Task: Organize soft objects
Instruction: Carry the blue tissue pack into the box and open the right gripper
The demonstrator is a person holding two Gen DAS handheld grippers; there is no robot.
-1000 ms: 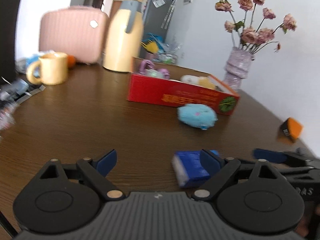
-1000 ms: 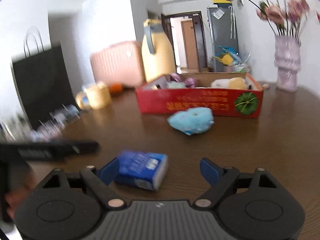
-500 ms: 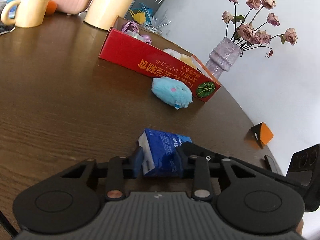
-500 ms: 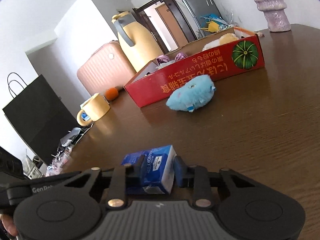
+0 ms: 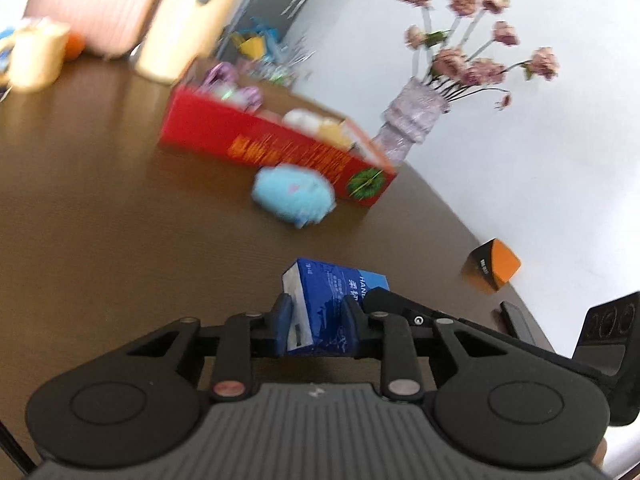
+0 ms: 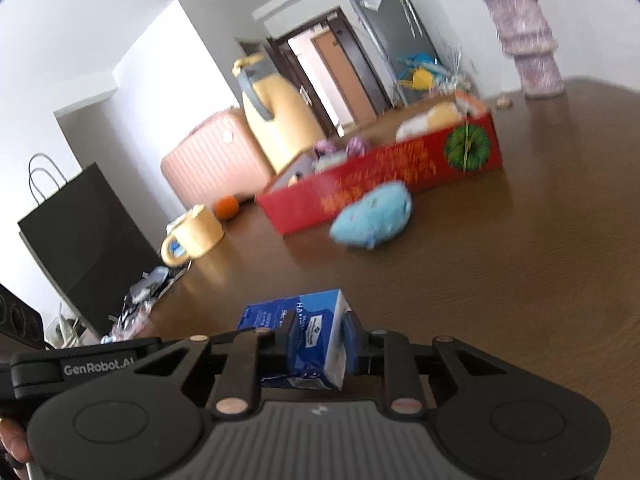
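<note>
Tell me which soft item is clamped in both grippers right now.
The blue tissue pack: left gripper and right gripper each pinch it. The blue plush lies untouched beside the red box.

Red box (image 5: 276, 148): lettering motion-blurred, unreadable; contents partly hidden behind its wall. Blue plush (image 5: 294, 196) in front of box: features blurred. Pink suitcase (image 5: 96, 4) behind box: top cut off.

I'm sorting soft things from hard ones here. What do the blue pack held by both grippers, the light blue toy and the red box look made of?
Blue pack: glossy printed plastic wrap, probably around tissues; white shows at one end.
Light blue toy: fuzzy plush fabric, though blurred.
Red box: printed cardboard, probably; straight thin walls, open top.
</note>
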